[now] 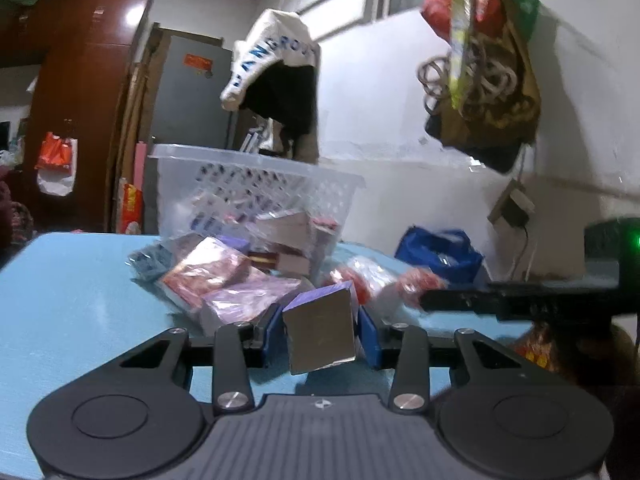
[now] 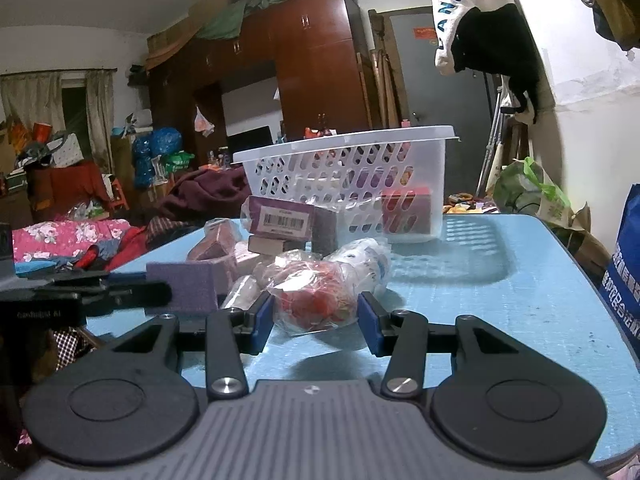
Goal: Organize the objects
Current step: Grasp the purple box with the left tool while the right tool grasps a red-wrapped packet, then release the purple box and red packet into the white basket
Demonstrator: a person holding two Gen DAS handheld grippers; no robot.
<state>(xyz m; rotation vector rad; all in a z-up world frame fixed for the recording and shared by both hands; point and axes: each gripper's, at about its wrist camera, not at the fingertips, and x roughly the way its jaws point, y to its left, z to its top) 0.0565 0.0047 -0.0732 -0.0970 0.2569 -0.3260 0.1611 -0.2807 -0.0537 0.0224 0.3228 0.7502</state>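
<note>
My left gripper (image 1: 320, 332) is shut on a small purple box (image 1: 320, 330) with a silvery face, held tilted just above the blue table (image 1: 60, 300). The same purple box (image 2: 188, 286) shows at the left of the right wrist view. My right gripper (image 2: 316, 316) is shut on a clear plastic bag of red items (image 2: 316, 300), its blue pads pressing both sides. A white perforated basket (image 1: 260, 184) (image 2: 348, 168) stands behind on the table (image 2: 500, 300), with some boxes inside. Several foil-wrapped boxes (image 1: 200, 276) lie piled in front of it.
A purple box with a barcode (image 2: 280, 216) tops the pile beside the basket. A second clear bag with white contents (image 2: 360, 260) lies behind the held bag. A blue bag (image 1: 440, 252) sits at the table's right edge. Bags hang on the wall above.
</note>
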